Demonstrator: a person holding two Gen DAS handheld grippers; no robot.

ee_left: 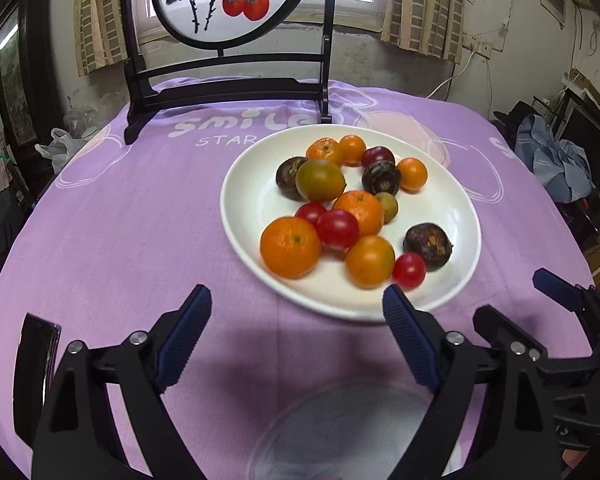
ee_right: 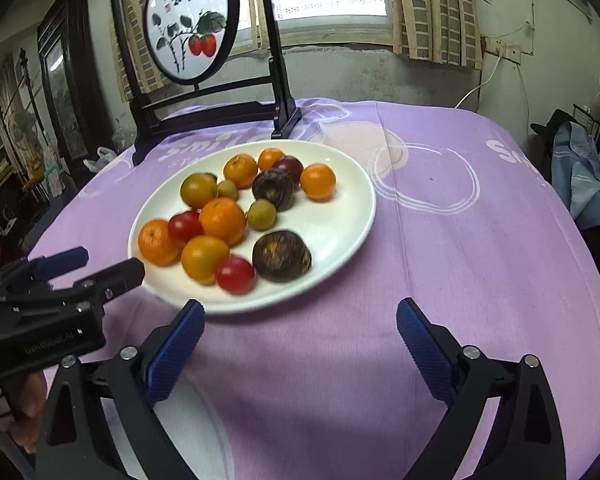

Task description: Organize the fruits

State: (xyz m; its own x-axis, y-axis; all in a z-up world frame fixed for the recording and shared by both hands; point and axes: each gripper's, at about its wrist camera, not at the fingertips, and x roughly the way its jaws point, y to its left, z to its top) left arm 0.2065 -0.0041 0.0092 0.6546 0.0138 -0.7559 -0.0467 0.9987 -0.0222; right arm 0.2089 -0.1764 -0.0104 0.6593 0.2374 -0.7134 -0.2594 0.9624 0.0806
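Observation:
A white plate (ee_left: 252, 200) on the purple tablecloth holds several fruits: oranges (ee_left: 290, 246), red cherry tomatoes (ee_left: 337, 228), dark brown water chestnuts (ee_left: 428, 246) and small green fruits (ee_left: 387, 207). The plate also shows in the right wrist view (ee_right: 340, 216). My left gripper (ee_left: 296, 304) is open and empty, just in front of the plate's near rim. My right gripper (ee_right: 300, 320) is open and empty, near the plate's front edge. The left gripper (ee_right: 76, 266) shows in the right wrist view, and the right gripper (ee_left: 516, 300) in the left wrist view.
A black-framed round screen painted with persimmons (ee_left: 228, 0) stands at the table's far side. A clear round dish (ee_left: 340, 432) lies under my left gripper, blurred. A dark phone-like object (ee_left: 36, 360) lies at the left. Clutter surrounds the table.

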